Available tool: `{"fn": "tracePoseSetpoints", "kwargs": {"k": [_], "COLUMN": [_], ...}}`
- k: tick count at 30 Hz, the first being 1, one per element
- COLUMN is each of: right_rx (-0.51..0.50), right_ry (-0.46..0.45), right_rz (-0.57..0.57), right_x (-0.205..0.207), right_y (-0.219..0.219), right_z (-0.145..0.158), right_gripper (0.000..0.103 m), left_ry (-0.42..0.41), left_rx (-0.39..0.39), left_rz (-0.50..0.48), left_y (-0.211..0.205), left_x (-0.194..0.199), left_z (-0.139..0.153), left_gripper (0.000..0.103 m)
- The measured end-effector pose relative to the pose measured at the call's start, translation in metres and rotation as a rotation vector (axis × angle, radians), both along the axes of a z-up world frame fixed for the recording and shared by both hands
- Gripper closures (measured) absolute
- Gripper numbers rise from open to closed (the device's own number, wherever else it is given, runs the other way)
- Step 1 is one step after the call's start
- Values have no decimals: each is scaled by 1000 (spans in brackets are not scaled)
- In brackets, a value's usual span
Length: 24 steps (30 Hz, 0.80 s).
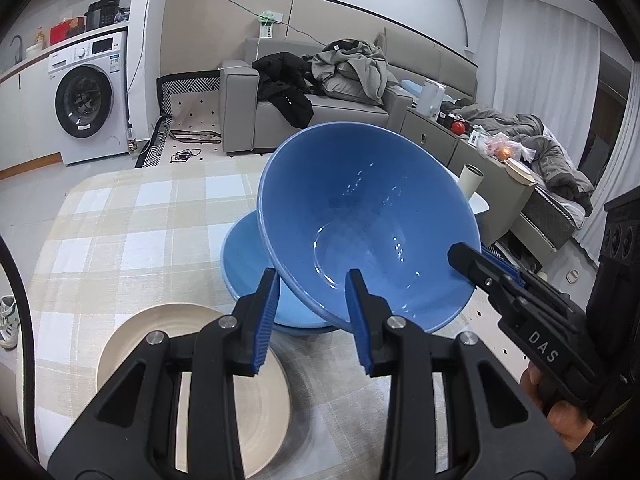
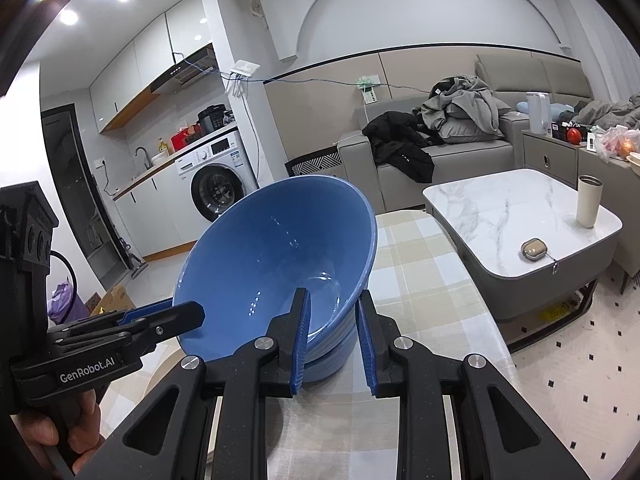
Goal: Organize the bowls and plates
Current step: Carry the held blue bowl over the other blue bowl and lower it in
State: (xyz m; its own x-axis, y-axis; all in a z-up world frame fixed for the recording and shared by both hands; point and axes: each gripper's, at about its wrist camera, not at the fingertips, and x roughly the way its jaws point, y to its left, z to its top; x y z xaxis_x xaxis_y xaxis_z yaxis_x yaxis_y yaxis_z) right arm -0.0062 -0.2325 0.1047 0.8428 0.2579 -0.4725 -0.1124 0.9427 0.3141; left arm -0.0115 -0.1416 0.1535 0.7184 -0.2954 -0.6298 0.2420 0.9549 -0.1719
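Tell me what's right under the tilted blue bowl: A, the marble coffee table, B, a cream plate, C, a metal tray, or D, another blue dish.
D: the tilted blue bowl leans over another blue dish on the checked tablecloth, while the cream plate lies apart, nearer the camera.

2 blue bowls (image 1: 360, 216), 1 cream plate (image 1: 160, 336), 2 grippers (image 1: 312, 320)

My grippers (image 1: 312, 320) (image 2: 334, 328): black frames, silver screws, ribbed blue pads (image 1: 264, 320), "DAS" and "GenRobot.AI" lettering, bare hand (image 2: 48, 436) at 8 o'clock.
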Motion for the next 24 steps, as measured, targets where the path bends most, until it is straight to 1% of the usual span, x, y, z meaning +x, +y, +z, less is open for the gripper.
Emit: {"fn": "tracePoseSetpoints", "kwargs": {"k": [9, 14, 24], "right_rx": [-30, -36, -57], "right_ry": [12, 37, 79], "right_rz": [36, 45, 44], "right_x": [18, 30, 49], "right_y": [19, 25, 32], "right_z": [-5, -14, -32], "right_gripper": [80, 80, 80], "left_ry": [19, 28, 68], "left_rx": [-3, 1, 18], "left_rz": [38, 44, 56], "left_y": [25, 28, 28], "left_x": [14, 28, 60], "left_z": [-12, -21, -47], "left_gripper": [72, 72, 72]}}
